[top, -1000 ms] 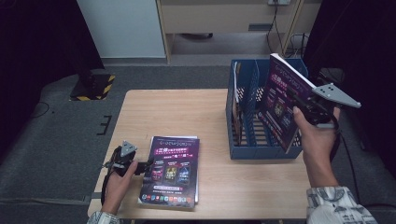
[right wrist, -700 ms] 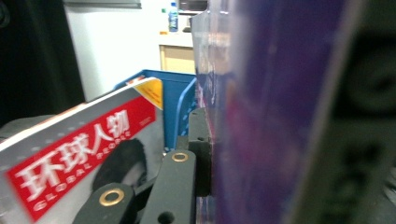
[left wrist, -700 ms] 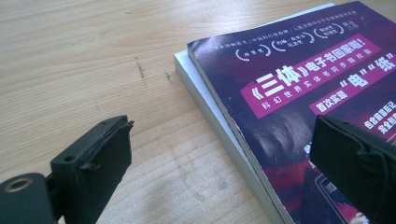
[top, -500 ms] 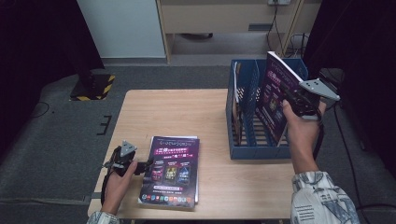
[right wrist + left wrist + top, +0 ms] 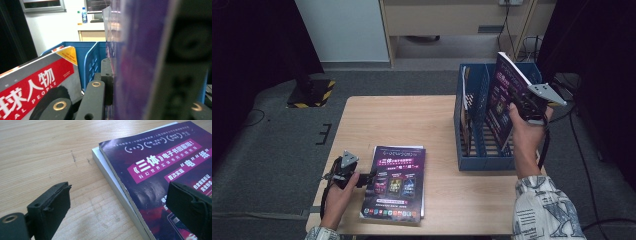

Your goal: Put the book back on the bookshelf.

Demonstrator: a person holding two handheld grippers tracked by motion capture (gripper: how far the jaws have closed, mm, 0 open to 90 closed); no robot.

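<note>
The right tongs (image 5: 523,107) are clamped tight on a purple magazine (image 5: 506,95), pinching its edge between both pads. They hold it upright, tilted a little, above the blue file rack (image 5: 482,162) that stands on the right part of the wooden counter (image 5: 412,120). The magazine's lower part sits inside the rack's rightmost slot, while its top rises well above the rack's rim. In the right gripper view the purple cover (image 5: 140,62) stands on edge between the black jaws, and a red and grey magazine (image 5: 37,82) leans in the compartment to the left, beyond a blue divider.

The left tongs (image 5: 362,179) rest low on the counter, well apart from the rack, with their jaws spread wide and holding nothing. They sit at the left edge of a stack of purple magazines (image 5: 398,184) that lies flat near the front of the counter. In the left gripper view one jaw is over bare wood and the other over the top cover (image 5: 160,172).
</note>
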